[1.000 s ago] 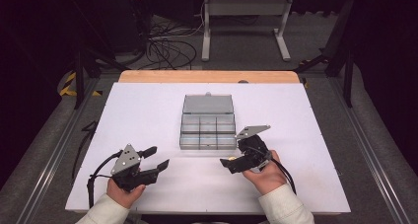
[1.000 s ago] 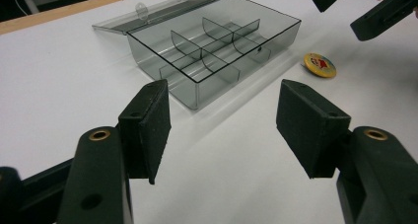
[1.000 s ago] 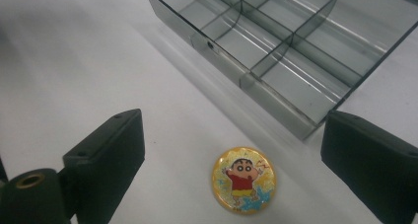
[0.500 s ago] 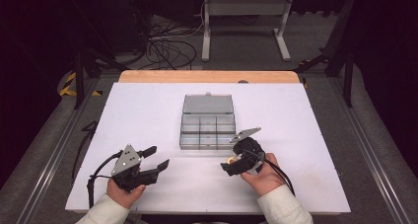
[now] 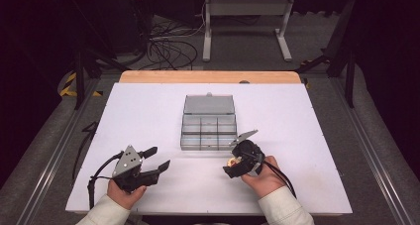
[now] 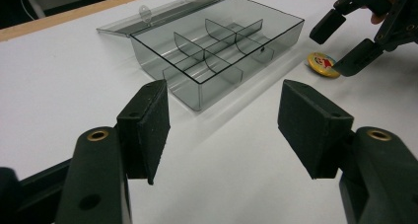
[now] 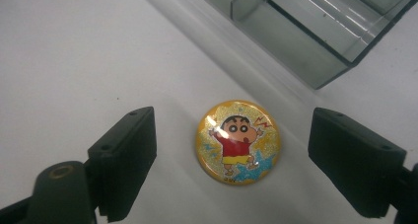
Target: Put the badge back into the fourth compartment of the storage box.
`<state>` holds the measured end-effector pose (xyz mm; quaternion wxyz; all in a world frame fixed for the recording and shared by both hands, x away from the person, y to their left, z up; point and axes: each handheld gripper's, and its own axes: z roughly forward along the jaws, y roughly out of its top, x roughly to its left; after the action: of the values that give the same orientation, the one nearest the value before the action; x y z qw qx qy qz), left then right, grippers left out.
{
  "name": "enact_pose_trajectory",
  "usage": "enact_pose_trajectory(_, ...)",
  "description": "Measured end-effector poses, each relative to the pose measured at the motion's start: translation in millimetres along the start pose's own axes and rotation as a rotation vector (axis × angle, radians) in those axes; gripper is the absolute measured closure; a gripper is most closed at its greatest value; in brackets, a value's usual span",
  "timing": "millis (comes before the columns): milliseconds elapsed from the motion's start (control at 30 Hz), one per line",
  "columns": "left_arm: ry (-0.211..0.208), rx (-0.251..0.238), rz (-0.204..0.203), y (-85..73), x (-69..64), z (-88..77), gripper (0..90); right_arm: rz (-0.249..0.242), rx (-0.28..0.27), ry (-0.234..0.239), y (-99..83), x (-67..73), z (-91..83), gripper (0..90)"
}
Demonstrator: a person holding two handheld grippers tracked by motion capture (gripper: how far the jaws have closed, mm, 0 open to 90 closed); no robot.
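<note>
A round yellow badge (image 7: 239,141) with a cartoon figure lies flat on the white table (image 5: 148,111), just off the front right corner of a clear grey compartment box (image 5: 208,128). My right gripper (image 7: 236,160) points down at it, one pad on each side and neither touching. Its jaws have just been closing, with the badge (image 5: 232,160) between them. In the left gripper view the badge (image 6: 324,64) sits under the right gripper (image 6: 342,44). My left gripper (image 5: 157,157) rests at the front left, open and empty, aimed at the box (image 6: 217,46).
The box's lid (image 5: 209,104) lies folded back flat behind it, and its compartments look empty. A wooden strip (image 5: 208,77) runs along the table's far edge. Cables and a metal stand (image 5: 247,17) are on the floor beyond.
My right gripper has shifted slightly left toward the box's front corner and now straddles the badge. The left gripper has not moved.
</note>
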<state>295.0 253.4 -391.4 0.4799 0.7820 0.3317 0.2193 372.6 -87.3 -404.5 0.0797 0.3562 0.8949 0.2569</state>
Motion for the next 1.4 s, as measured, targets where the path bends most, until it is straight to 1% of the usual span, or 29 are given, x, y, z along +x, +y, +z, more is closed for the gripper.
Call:
enact_pose_trajectory(300,0.000,0.000,0.003,-0.2,-0.3,0.6,37.7,-0.004,0.047,-0.010,-0.1,1.0,4.1,24.2)
enact_pose_trajectory(633,-0.002,0.004,0.002,-0.3,-0.9,1.0,37.6,0.002,0.054,-0.019,0.7,2.2,5.5,27.8)
enact_pose_trajectory(933,-0.004,0.006,0.003,-0.5,-0.6,1.6,37.5,0.021,0.060,-0.016,1.2,2.3,7.0,35.0)
enact_pose_trajectory(1000,-0.007,0.006,-0.003,-0.7,-1.0,1.8,37.5,0.025,0.064,-0.023,1.8,3.2,7.8,36.8)
enact_pose_trajectory(1133,-0.005,0.006,0.001,-0.6,-0.8,1.7,37.4,0.031,0.067,-0.044,2.7,5.3,9.6,39.1)
enact_pose_trajectory(1200,-0.007,0.006,-0.003,-0.8,-1.1,1.9,37.4,0.032,0.067,-0.055,2.8,5.9,9.7,41.3)
enact_pose_trajectory(1300,-0.005,0.006,0.001,-0.6,-0.9,1.5,37.4,0.034,0.068,-0.070,2.8,6.0,9.5,45.0)
enact_pose_trajectory(1400,-0.008,0.006,-0.003,-0.8,-1.0,1.8,37.4,0.033,0.070,-0.081,2.9,7.0,9.5,46.0)
